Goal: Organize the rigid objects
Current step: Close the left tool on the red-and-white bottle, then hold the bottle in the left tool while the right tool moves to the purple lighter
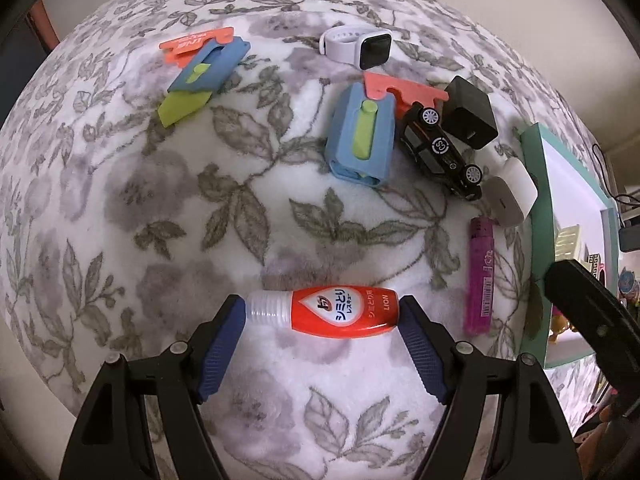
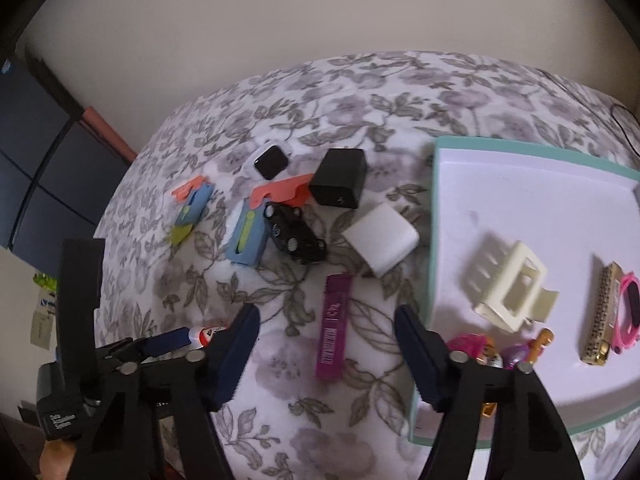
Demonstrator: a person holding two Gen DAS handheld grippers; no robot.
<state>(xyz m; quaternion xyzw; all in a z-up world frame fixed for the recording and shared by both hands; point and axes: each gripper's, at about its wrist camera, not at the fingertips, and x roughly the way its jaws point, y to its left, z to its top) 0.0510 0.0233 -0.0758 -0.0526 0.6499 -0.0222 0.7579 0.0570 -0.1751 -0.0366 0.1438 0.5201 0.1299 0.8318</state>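
1. The blanket [image 1: 168,208] with a leaf pattern covers the surface, and most of the loose things lie on it, so I judge that the task is only partly done.
2. The tray [image 2: 532,152] with a green rim stands at the right side. It already holds a cream clip [image 2: 510,292], a gold bar [image 2: 600,316], a pink band [image 2: 628,312] and some small toys [image 2: 472,346] near its front edge.
3. Not yet sorted on the blanket: two blue cutters [image 1: 360,136] [image 1: 208,68], a toy car [image 1: 440,152], a black charger [image 1: 470,114], a white charger [image 1: 510,192], a white watch [image 1: 360,46] and a purple lighter [image 1: 480,276].
4. The left gripper [image 1: 322,314] is open about as wide as the red bottle [image 1: 332,312]. The bottle lies sideways on the blanket between the blue pads [image 1: 222,344]. The pads are at its two ends, but I cannot tell if they press it.
5. The right gripper [image 2: 326,328] is wide open and holds nothing. It hovers over the lighter, which lies between its fingers, just beside the tray.
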